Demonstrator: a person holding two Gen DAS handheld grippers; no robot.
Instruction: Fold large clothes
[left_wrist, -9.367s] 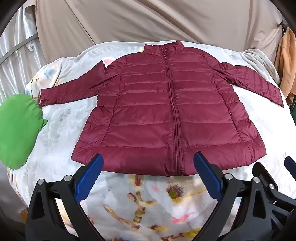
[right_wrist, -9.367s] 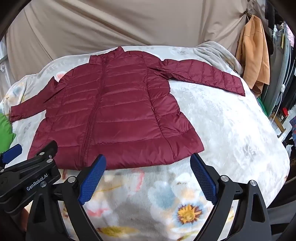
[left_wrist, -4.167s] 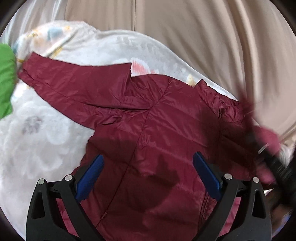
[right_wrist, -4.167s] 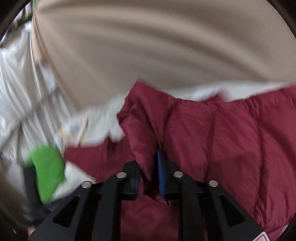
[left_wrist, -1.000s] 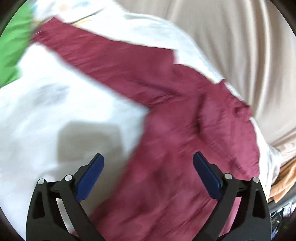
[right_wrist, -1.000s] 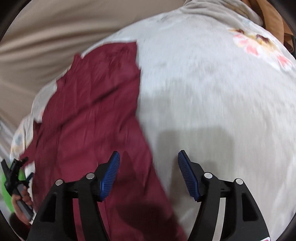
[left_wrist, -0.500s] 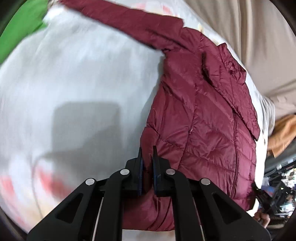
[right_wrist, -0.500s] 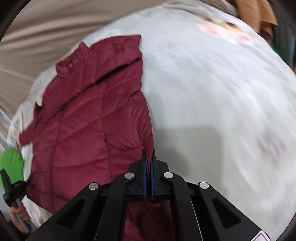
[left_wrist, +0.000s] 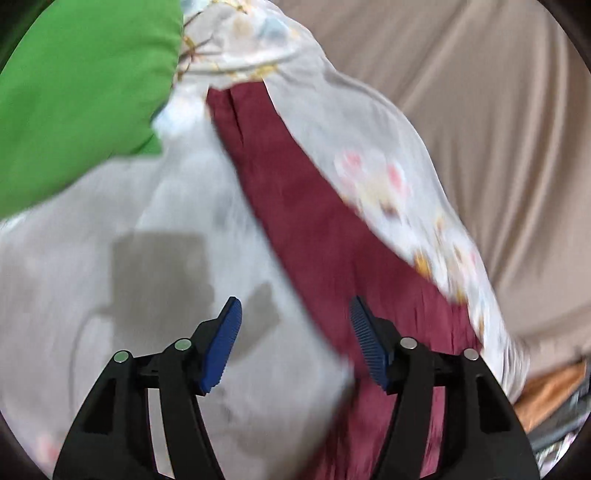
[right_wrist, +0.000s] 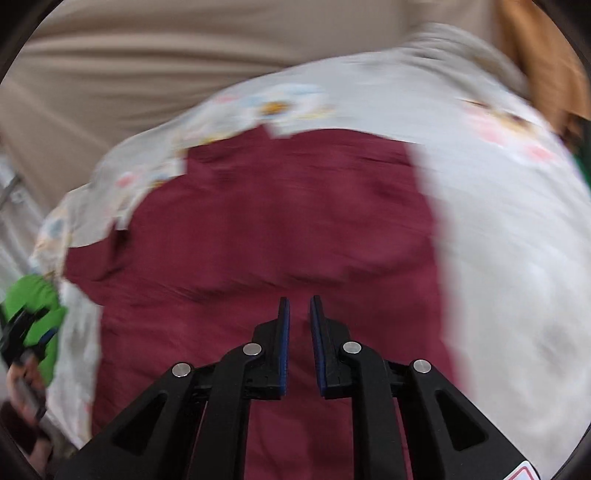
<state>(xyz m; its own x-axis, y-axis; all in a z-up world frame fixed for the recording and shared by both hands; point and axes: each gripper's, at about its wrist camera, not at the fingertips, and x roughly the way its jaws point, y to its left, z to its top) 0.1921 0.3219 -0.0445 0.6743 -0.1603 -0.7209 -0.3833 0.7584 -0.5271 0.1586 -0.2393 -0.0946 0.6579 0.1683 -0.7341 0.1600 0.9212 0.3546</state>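
A maroon puffer jacket (right_wrist: 280, 229) lies spread on a pale floral blanket (right_wrist: 509, 236), one sleeve (left_wrist: 295, 192) reaching toward a green cushion (left_wrist: 74, 92). The left gripper (left_wrist: 295, 343) is opening, nothing between its blue pads. The right gripper (right_wrist: 299, 332) is parting slightly above the jacket, seemingly empty through blur.

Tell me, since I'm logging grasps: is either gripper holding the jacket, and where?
Neither. The left gripper and right gripper are both opening, with nothing between their pads; the jacket lies free.
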